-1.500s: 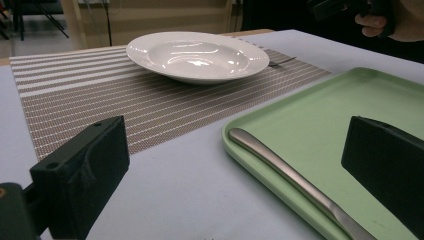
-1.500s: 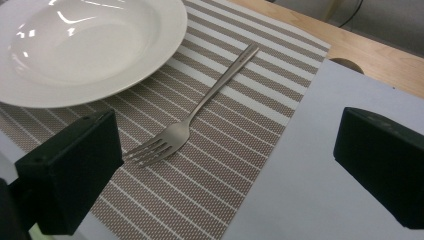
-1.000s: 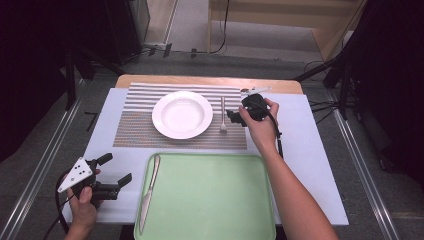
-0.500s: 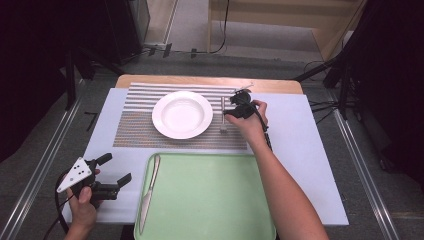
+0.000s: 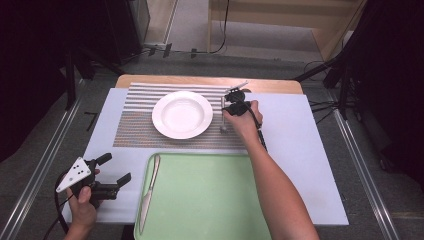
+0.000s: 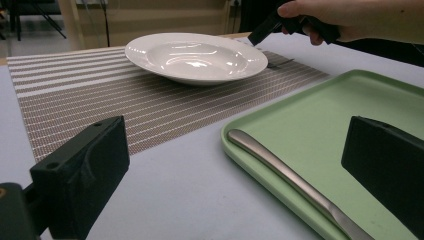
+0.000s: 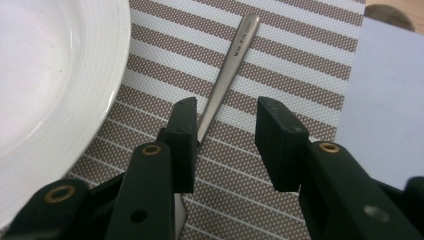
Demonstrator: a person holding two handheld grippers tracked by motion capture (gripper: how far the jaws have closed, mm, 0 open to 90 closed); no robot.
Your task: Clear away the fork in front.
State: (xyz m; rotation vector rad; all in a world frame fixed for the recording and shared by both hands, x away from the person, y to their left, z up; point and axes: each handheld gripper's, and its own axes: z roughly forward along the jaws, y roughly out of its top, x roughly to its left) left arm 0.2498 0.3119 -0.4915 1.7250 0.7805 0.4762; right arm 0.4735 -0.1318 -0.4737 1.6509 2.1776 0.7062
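A silver utensil (image 7: 235,55) lies on the striped placemat (image 5: 135,125) just right of the white plate (image 5: 182,114). My right gripper (image 7: 225,107) is lowered over its handle, which runs up between the two jaws, close against one pad (image 7: 182,145). The jaws have just been closing but a gap remains on the other side. In the high view the right gripper (image 5: 225,107) sits at the plate's right rim. My left gripper (image 5: 118,168) rests open at the near left, beside the green tray (image 5: 210,200).
A table knife (image 5: 149,195) lies along the tray's left edge, and in the left gripper view the knife (image 6: 290,175) runs between the wide jaws. The pale blue table cover (image 5: 300,150) is bare to the right.
The right hand has moved left and down from the placemat's right side onto the utensil, and its jaws have narrowed around the handle. The left gripper has stayed put.
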